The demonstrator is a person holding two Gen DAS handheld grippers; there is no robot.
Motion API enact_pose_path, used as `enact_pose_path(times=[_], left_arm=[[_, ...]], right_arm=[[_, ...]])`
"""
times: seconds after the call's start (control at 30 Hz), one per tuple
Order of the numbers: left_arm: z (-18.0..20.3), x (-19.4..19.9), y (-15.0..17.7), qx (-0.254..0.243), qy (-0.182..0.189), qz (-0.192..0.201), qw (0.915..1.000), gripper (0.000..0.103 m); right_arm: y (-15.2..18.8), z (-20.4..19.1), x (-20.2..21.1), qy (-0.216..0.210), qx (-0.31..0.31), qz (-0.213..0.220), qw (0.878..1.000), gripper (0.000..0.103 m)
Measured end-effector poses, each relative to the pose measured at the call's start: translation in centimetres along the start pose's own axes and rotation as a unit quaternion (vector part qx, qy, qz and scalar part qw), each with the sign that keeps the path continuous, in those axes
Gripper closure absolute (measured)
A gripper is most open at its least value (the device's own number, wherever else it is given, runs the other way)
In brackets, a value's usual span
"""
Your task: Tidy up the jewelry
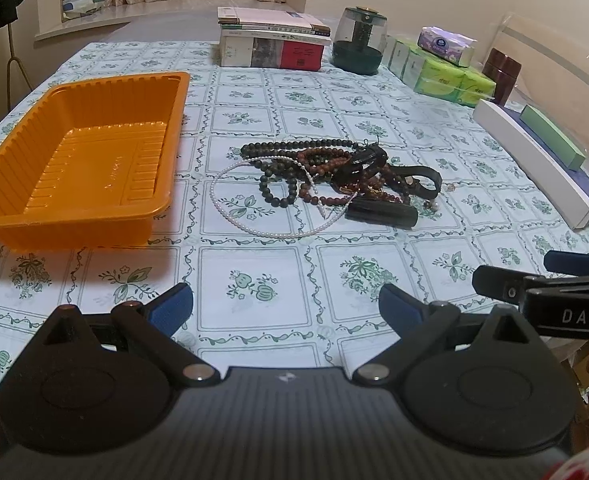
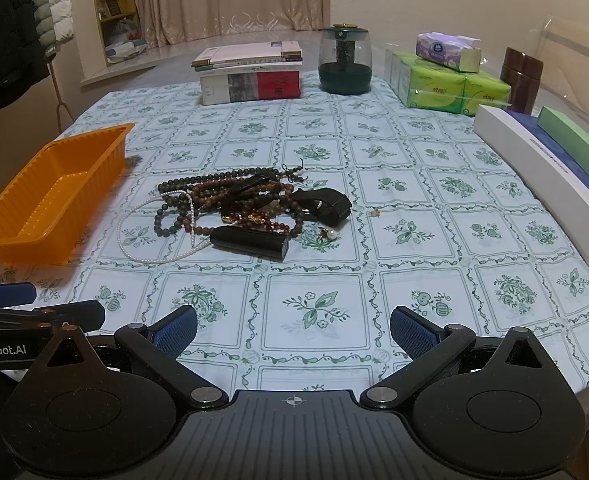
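Note:
A tangled pile of jewelry point(image 1: 326, 168) lies mid-table: dark and reddish bead strings, a white pearl necklace point(image 1: 230, 208), a black strap and a black cylinder point(image 1: 382, 214). It also shows in the right wrist view point(image 2: 246, 204), with a small pearl earring point(image 2: 330, 234) beside it. An empty orange tray point(image 1: 82, 160) sits to its left, also seen in the right wrist view point(image 2: 50, 196). My left gripper point(image 1: 286, 308) is open and empty, near the table's front edge. My right gripper point(image 2: 292, 330) is open and empty, beside the left one.
At the back stand a stack of books point(image 1: 274, 40), a green glass jar point(image 1: 360, 42), tissue packs point(image 1: 442, 66) and a brown canister point(image 1: 502, 74). Long white, blue and green boxes point(image 1: 542, 160) lie along the right edge.

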State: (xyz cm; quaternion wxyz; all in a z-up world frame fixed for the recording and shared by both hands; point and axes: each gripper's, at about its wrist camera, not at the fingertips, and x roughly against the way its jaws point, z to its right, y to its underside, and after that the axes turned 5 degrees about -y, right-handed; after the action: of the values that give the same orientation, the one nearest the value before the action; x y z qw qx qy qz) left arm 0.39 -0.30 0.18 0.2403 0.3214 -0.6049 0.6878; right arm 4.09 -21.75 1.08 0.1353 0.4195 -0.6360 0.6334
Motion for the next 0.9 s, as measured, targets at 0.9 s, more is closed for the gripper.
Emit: enact_pose_path(times=[0.9], left_arm=[[0.36,0.06,0.15,-0.001,0.002,-0.002,1.0000,0.004]], right_arm=[[0.08,-0.06,0.05,0.000,0.000,0.000,1.000,0.001]])
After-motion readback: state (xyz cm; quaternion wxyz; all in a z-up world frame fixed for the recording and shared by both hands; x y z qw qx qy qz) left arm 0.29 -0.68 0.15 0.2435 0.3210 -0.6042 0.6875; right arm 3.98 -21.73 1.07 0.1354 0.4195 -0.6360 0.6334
